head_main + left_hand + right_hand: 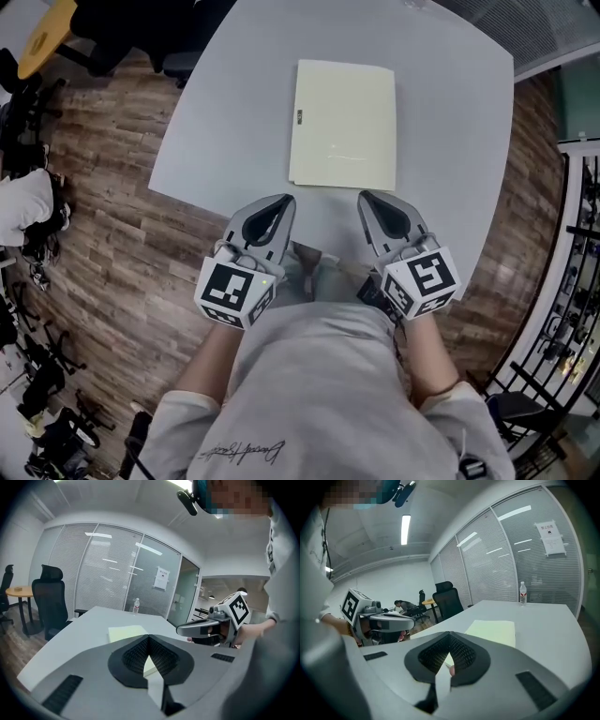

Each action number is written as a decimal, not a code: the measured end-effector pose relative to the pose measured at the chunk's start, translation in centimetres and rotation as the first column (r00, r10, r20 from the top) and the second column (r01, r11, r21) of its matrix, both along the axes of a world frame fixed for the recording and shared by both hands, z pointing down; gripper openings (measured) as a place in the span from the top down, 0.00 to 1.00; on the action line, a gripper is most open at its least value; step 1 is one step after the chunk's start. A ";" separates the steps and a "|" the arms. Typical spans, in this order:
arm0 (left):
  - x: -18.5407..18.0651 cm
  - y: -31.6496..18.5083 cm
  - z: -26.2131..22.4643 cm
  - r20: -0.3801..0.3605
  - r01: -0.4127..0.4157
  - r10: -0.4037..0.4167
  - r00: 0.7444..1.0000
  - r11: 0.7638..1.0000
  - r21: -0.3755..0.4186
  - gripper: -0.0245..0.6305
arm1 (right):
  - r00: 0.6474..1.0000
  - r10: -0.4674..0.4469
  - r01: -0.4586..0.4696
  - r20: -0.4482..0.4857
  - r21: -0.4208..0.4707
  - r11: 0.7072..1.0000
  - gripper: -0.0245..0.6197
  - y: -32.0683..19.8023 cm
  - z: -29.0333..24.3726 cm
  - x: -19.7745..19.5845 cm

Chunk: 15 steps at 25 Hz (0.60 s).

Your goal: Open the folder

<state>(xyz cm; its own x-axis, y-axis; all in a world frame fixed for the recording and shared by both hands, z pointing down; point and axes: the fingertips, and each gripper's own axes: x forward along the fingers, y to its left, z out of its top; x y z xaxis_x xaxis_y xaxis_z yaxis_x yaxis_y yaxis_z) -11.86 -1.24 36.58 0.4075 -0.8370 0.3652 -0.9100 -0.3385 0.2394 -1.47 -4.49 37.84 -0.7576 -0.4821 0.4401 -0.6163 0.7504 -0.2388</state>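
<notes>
Folder (343, 124) — pale yellow, closed, lying flat on the grey bench (450, 112) near its middle.

Surroundings, by size:
- wood-plank floor (103, 187) around the bench
- glass wall with blinds (108, 569) beyond the far edge
- black office chair (49, 604) off the bench's far left side
- round wooden table (18, 591) behind the chair
- clear water bottle (136, 605), upright near the far edge and well apart from the folder

Left claw (281, 201) and right claw (367, 197) — both clenched on nothing. Their tips are over the near part of the bench, just short of the folder's near short edge. One points toward each near corner, and neither touches it.

Long axis runs straight away from the person. A small dark tab (299, 116) sits on the left long edge.
</notes>
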 end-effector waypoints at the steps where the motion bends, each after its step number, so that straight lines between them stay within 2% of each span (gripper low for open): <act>1: 0.0 0.0 0.2 0.002 0.000 0.000 1.000 1.000 -0.003 0.95 | 1.000 0.004 -0.004 -0.005 -0.003 1.000 0.93 -0.1 0.3 0.2; 10: 0.2 -0.7 2.0 -0.003 -0.017 0.017 1.000 0.999 -0.036 0.95 | 0.999 0.026 -0.027 -0.033 -0.022 0.999 0.93 -1.4 2.2 1.0; 15: -0.1 -1.5 3.1 -0.006 -0.013 0.013 1.000 0.999 -0.048 0.95 | 0.999 0.011 -0.011 -0.051 -0.003 1.000 0.93 -2.5 2.9 0.8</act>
